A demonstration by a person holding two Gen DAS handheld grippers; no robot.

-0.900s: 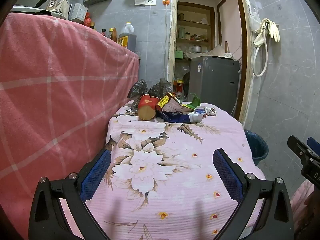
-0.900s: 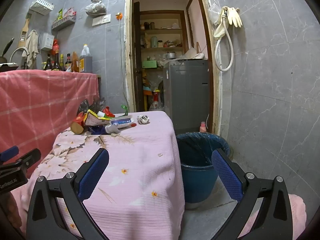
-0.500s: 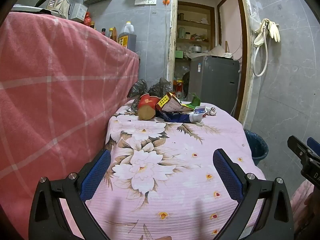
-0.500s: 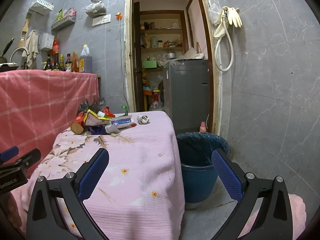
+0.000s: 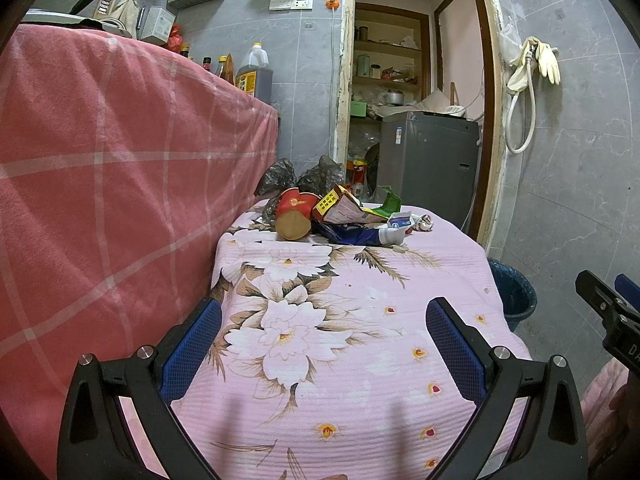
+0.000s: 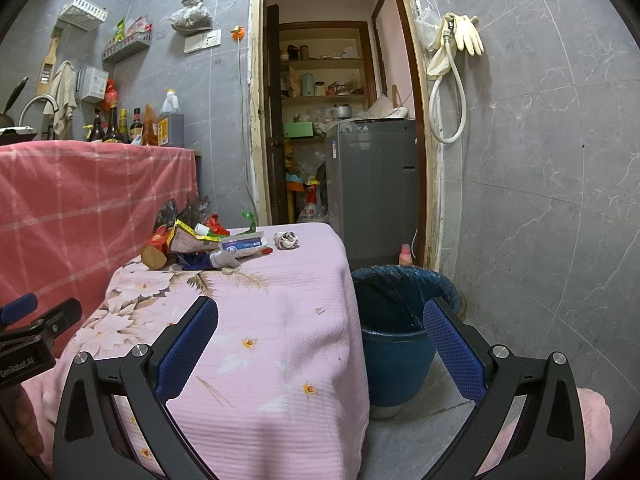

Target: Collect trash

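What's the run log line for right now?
phase: start | left gripper: open, empty | right gripper: open, empty | trash: piled at table's far end | bin: on floor beside table

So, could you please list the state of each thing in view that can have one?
left gripper: open, empty.
right gripper: open, empty.
red cup: tipped on its side.
yellow carton: torn open, lying flat.
paper wad: crumpled.
blue bin: uncovered, bag-lined, on the floor.
doorway: open.
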